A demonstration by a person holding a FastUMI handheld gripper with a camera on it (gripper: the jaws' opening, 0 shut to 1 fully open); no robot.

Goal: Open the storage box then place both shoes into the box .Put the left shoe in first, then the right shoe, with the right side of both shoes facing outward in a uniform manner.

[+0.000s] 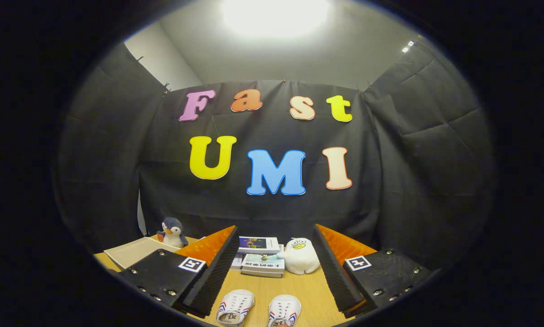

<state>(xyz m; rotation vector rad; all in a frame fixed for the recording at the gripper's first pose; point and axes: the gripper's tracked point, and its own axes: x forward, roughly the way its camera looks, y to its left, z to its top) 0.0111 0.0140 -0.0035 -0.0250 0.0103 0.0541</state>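
Nearest, low in the frame, the gripper (276,277) hangs above a wooden table (315,297) with its two fingers spread wide apart and nothing held between them; each finger carries a small square marker on its top face. In the gap between the fingers, at the bottom centre, two white shoes lie side by side, toes pointing away from the camera: the left-hand shoe (235,306) and the right-hand shoe (284,310), both laced, both with red and blue stripes on the side (which is the left foot's and which the right's cannot be told from here). The shoes are close together but not touching. Just beyond them, centre frame, sits a stack of books (262,264), a second book (258,245) lying behind it, with a white plush duck (300,255) just beside the stack on its right. Toward the lower left, past the left finger, a pale flat tray or lid (133,252) rests on the table (whether this is part of the storage box cannot be told). A plush penguin (172,232) stands upright at its far edge. Behind everything hangs the booth's black cloth wall (412,159), with a bright ceiling light (274,16) at the top centre.
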